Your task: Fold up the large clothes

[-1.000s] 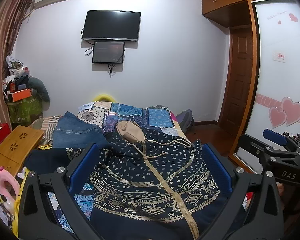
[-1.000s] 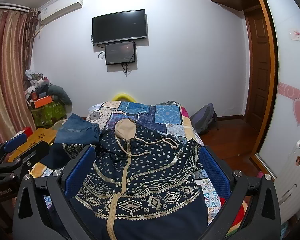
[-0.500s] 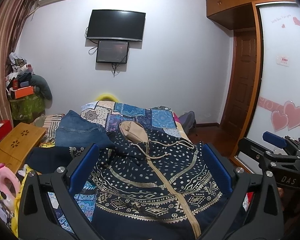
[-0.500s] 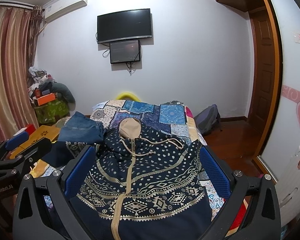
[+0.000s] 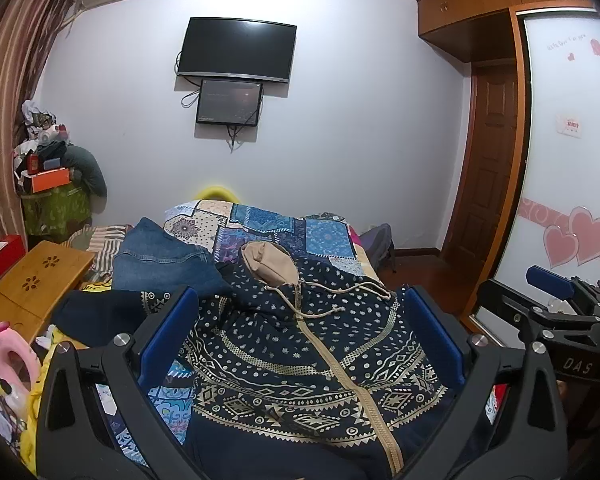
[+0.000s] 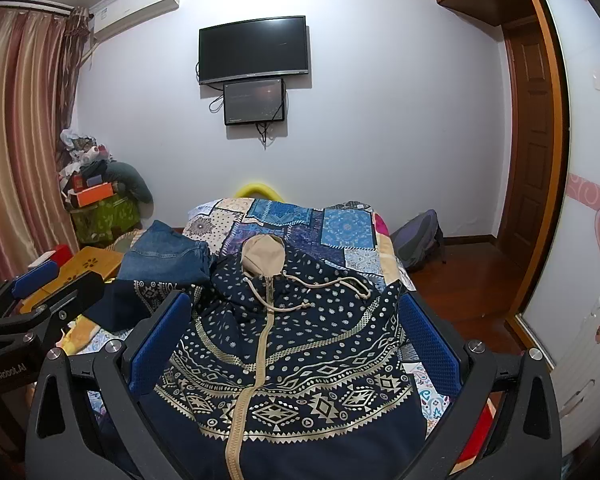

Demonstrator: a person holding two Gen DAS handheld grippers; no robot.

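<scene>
A navy hoodie with gold patterns, a tan zipper and a tan-lined hood lies front-up on the patchwork bed cover. One sleeve spreads out to the left. My left gripper hovers over the hoodie's lower half, open, with nothing between its blue pads. My right gripper hangs beside it over the same garment, also open and empty. Each gripper shows at the edge of the other's view.
Folded blue jeans lie left of the hood. A wooden lap desk and cluttered boxes stand to the left. A backpack sits on the wood floor right of the bed. A wardrobe lines the right side.
Both views have risen and tilted up slightly, so the hoodie sits a little lower in frame. Both grippers stay open and the hoodie has not moved.
</scene>
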